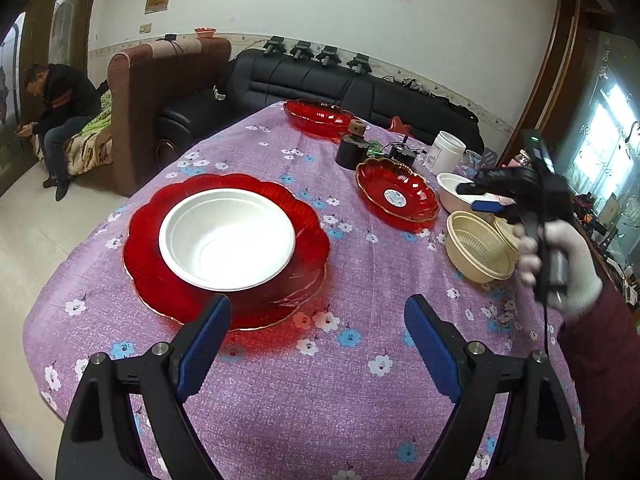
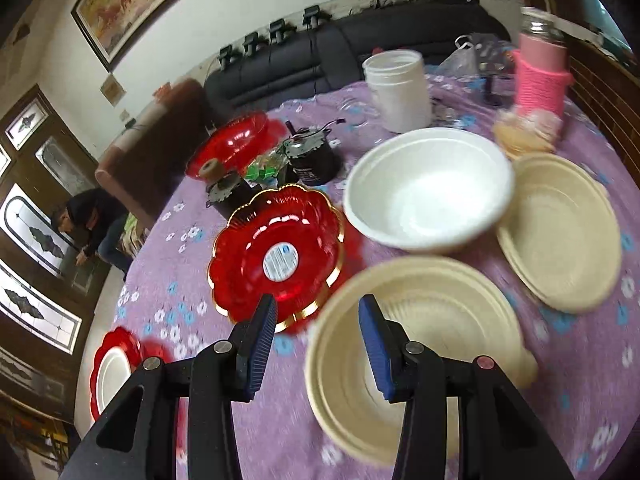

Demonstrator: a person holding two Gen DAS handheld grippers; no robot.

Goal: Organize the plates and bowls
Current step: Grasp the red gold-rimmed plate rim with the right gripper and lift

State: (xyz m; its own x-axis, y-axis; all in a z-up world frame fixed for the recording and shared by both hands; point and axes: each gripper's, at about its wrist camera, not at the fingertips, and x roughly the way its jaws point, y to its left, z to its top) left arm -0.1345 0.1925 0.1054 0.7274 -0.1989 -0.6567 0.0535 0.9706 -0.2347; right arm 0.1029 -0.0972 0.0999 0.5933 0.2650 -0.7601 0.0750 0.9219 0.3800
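The left claw (image 1: pixel 318 326) stands wide open with nothing between its jaws, above the purple flowered tabletop (image 1: pixel 320 400). Just beyond it a white bowl (image 1: pixel 227 238) sits in a large red plate (image 1: pixel 168 296). The right claw (image 2: pixel 317 314) is half open and holds nothing; its right finger hangs over the rim of a beige bowl (image 2: pixel 436 312). Beside this bowl lies a red plate with a sticker (image 2: pixel 280 256). Farther away are another white bowl (image 2: pixel 430 188), a beige plate (image 2: pixel 560 232) and a white jar (image 2: pixel 400 88).

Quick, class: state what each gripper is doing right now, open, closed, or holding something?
Left gripper: open, holding nothing.
Right gripper: partly open, nothing between its fingers; the cream bowl lies beneath it.
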